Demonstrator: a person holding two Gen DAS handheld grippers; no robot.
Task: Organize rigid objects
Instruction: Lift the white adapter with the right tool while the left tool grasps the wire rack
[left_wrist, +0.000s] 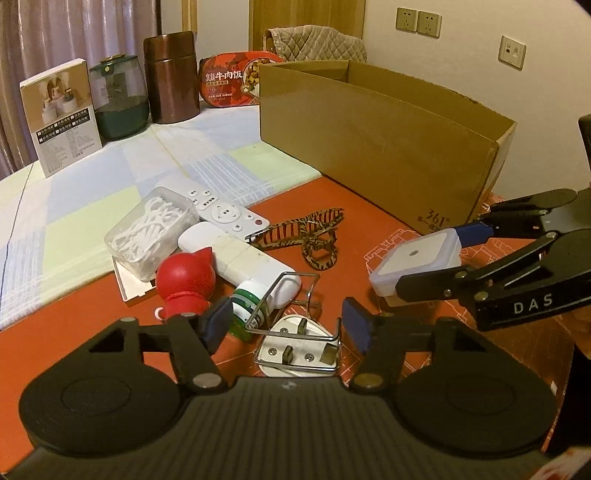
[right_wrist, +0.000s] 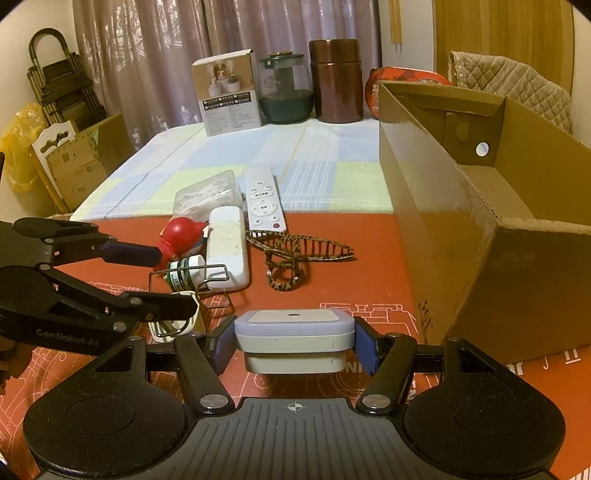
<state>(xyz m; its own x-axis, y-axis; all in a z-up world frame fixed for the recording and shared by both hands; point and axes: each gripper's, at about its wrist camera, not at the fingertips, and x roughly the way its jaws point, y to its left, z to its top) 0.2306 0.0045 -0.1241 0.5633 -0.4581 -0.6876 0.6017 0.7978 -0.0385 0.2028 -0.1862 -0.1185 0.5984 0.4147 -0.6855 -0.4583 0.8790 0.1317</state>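
Note:
My right gripper (right_wrist: 293, 341) is shut on a white square plug-in light (right_wrist: 293, 328), held just above the red mat; the left wrist view shows this light (left_wrist: 415, 264) too. My left gripper (left_wrist: 286, 326) is open over a white plug adapter (left_wrist: 295, 354) and a wire rack (left_wrist: 295, 291), with a gap showing on the left side. A green-and-white bottle (left_wrist: 245, 306) sits by its left pad. Behind lie a red figurine (left_wrist: 183, 280), a white power strip (left_wrist: 236, 258), a remote (left_wrist: 218, 210), a clear box of floss picks (left_wrist: 151, 229) and a striped hair clip (left_wrist: 306, 229).
An open cardboard box (right_wrist: 443, 221) stands to the right on the mat, its inside bare where I can see. At the table's far end are a printed carton (left_wrist: 59, 114), a green glass jar (left_wrist: 118, 99), a brown canister (left_wrist: 170, 77) and a red food tin (left_wrist: 229, 81).

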